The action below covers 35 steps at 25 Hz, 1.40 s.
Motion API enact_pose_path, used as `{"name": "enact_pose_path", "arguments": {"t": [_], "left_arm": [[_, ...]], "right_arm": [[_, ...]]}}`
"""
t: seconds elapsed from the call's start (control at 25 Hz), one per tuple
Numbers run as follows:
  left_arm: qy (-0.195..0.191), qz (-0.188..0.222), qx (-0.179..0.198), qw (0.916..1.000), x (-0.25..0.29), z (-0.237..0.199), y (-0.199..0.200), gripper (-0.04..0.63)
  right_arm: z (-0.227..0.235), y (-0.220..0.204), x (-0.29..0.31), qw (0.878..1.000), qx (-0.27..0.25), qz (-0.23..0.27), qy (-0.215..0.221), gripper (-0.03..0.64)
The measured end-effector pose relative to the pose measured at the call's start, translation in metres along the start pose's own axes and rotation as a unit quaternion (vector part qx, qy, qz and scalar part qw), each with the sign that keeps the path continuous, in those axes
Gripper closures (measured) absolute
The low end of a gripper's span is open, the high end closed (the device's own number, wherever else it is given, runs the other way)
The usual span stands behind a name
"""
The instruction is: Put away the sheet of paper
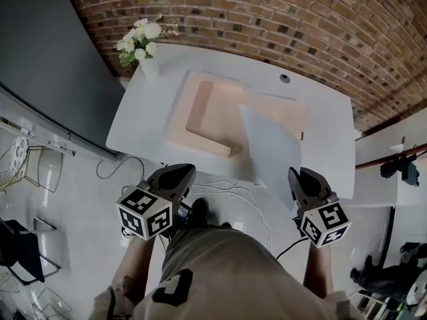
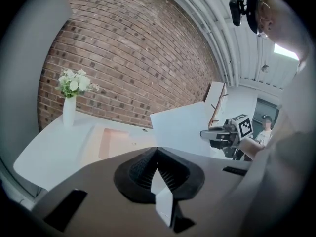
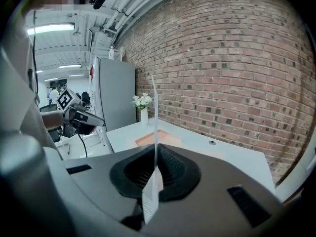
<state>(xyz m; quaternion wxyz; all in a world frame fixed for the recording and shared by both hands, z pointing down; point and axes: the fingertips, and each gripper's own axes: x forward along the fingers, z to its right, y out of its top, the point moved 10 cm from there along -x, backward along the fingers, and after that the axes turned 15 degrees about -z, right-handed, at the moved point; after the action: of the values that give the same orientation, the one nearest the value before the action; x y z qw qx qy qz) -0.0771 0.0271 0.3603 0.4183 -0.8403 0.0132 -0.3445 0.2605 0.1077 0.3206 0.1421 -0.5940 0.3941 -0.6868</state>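
Head view: the right gripper (image 1: 295,174) pinches the near corner of the sheet of paper (image 1: 270,149). The thin, flat white sheet slants up and away from the jaws, above the right part of the desk (image 1: 133,125) and overlapping the shallow, squarish peach tray (image 1: 213,112) sunk into it. The desk top is smooth, glossy white with rounded corners. The left gripper (image 1: 181,172) is well apart from the paper, off the desk's near edge. A white vase of flowers (image 1: 143,45) stands at the far left corner, against a rough red brick wall (image 1: 267,12).

Left gripper view: the ribbed black jaws are pressed together, with the paper not between them. The sheet (image 2: 185,127) shows broadside to the right, with the right gripper (image 2: 217,135) at its lower edge.

Right gripper view: the jaws are clamped on the sheet (image 3: 154,117), seen edge-on as a thin pale line rising straight from between the ribbed pads. The left gripper (image 3: 81,116) is off to the left, apart from it.
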Motion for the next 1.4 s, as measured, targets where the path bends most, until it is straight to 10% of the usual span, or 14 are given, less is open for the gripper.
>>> {"name": "enact_pose_path", "arguments": {"t": [0.8, 1.4], "left_arm": [[-0.058, -0.002, -0.007, 0.9983, 0.002, -0.065, 0.022, 0.58], [-0.054, -0.015, -0.017, 0.9983, 0.015, -0.073, 0.025, 0.58]], "right_arm": [[-0.002, 0.039, 0.019, 0.992, 0.125, 0.026, 0.023, 0.593], [0.047, 0.031, 0.038, 0.948, 0.293, 0.068, 0.101, 0.594]]}}
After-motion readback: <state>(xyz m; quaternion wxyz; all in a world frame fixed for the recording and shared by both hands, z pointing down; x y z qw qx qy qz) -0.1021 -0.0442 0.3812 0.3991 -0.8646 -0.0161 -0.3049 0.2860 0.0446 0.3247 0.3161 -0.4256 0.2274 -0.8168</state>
